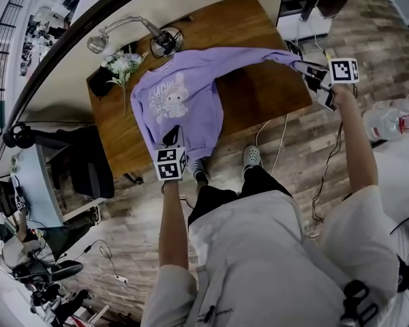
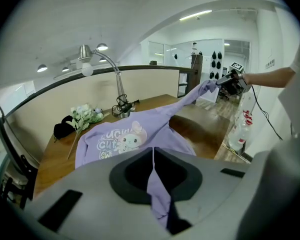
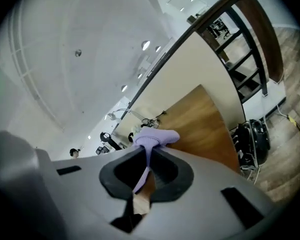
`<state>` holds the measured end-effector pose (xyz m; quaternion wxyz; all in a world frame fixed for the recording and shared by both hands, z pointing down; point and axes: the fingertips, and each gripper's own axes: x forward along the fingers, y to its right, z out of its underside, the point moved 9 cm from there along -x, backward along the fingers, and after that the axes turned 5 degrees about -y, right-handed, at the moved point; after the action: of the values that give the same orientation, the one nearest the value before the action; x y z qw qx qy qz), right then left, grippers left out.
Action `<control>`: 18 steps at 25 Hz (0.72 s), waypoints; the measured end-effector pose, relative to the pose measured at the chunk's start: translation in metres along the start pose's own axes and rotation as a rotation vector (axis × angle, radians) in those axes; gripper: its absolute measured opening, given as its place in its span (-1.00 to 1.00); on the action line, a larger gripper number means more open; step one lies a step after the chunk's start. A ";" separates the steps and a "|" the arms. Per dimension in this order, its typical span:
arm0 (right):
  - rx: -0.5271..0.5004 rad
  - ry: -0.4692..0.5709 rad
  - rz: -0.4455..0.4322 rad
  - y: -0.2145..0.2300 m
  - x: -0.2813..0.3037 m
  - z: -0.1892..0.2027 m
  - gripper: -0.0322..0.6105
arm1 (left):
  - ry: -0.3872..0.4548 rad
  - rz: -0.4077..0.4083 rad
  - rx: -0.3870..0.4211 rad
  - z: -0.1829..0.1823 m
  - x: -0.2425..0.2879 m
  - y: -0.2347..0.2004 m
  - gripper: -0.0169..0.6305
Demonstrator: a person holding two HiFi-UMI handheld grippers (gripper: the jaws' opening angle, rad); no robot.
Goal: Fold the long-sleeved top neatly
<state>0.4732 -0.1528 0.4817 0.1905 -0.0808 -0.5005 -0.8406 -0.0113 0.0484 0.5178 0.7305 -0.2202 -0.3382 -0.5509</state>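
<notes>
1. The purple top (image 1: 184,101) lay front-up on the wooden worktop (image 1: 259,94), spread out ahead of the left tool (image 1: 172,138), with its body between the two tools
2. The left tool was closed on the hem (image 2: 157,194); the cloth was pinched flat between its jaws and hung below them, about at the worktop's near edge
3. The right tool (image 1: 312,73) was closed on the cuff (image 3: 157,136) of one sleeve (image 1: 259,56) and was raised off the worktop's corner, so the sleeve ran stretched from the shoulder up to that tool
4. The step in hand looked like the first fold: carrying the stretched sleeve back across the chest, toward the left tool's side
5. To do it well, the left tool would likely need to act as an anchor on the hem so the body did not slide, while the right tool brought the cuff over low and level, with the sleeve straight and untwisted, and laid it flat over the print
6. Pulling hard away from the left tool risked dragging the whole top toward the worktop's edge, so only light tension seemed wise
7. A lamp (image 1: 133,26) and a bunch of flowers (image 1: 123,65) stood beyond the top from the left tool, near the collar, so the cuff would do best to land short of them
</notes>
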 end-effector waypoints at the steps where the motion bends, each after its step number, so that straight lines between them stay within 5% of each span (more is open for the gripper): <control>1: -0.017 -0.007 -0.032 -0.014 0.010 -0.002 -0.81 | 0.008 0.003 -0.002 -0.001 0.000 -0.004 -0.86; 8: -0.103 -0.030 -0.122 -0.107 0.106 -0.001 -0.81 | 0.053 0.009 -0.040 0.011 -0.008 -0.048 -0.86; 15: -0.059 0.140 -0.190 -0.173 0.247 0.024 -0.81 | 0.069 0.015 -0.098 0.037 -0.025 -0.122 -0.86; 18: -0.036 0.167 -0.126 -0.184 0.309 0.041 -0.81 | 0.070 0.017 -0.129 0.054 -0.032 -0.157 -0.86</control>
<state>0.1149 -0.1123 0.4537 0.1770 0.0177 -0.4718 -0.8636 -0.1802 0.0606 0.5223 0.7308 -0.2504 -0.2744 -0.5726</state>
